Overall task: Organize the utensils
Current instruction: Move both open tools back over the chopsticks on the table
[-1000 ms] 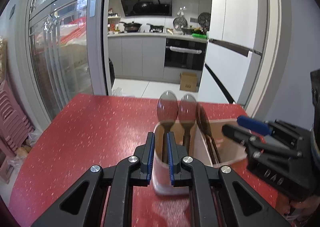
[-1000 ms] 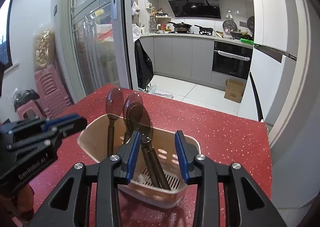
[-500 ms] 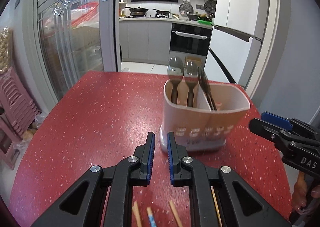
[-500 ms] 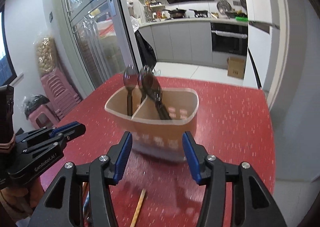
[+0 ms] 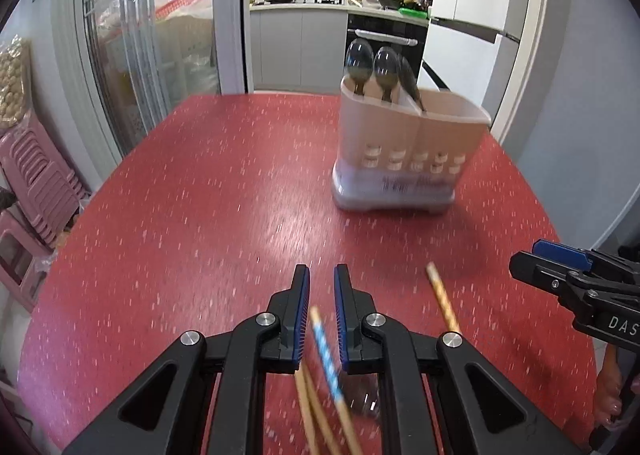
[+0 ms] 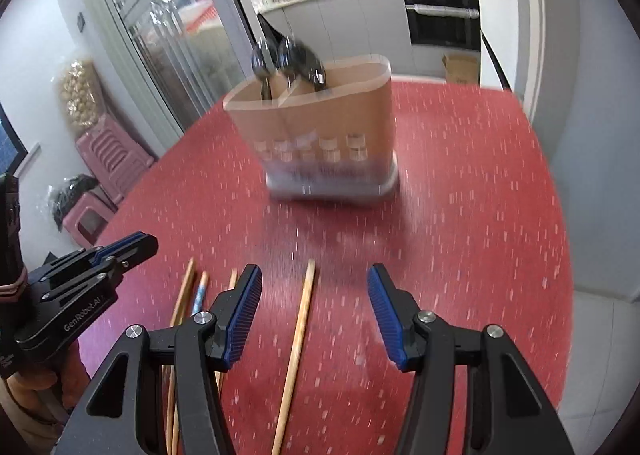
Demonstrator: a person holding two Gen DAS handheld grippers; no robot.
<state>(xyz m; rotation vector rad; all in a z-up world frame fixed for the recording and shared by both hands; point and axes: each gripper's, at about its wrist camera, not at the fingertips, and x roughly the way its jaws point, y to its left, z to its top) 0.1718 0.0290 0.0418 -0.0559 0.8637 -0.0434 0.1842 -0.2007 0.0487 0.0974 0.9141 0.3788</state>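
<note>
3 spoons [image 5: 376, 67] stand sorted in the caddy [image 5: 408, 147] at upper right, while chopsticks [image 6: 298, 339] lie low on the worktop [image 5: 192, 191] beneath released right tongs [image 6: 314, 311] and nearly clenched, empty left tongs [image 5: 322, 311], presumably next for collection.

You can read white letters "DAS" on the body of the right gripper [image 5: 524, 265] at the edge of your left wrist view, cut off by the frame, and "GenRobot.AI" printed along the side of the left gripper [image 6: 138, 245] in your right wrist view.
</note>
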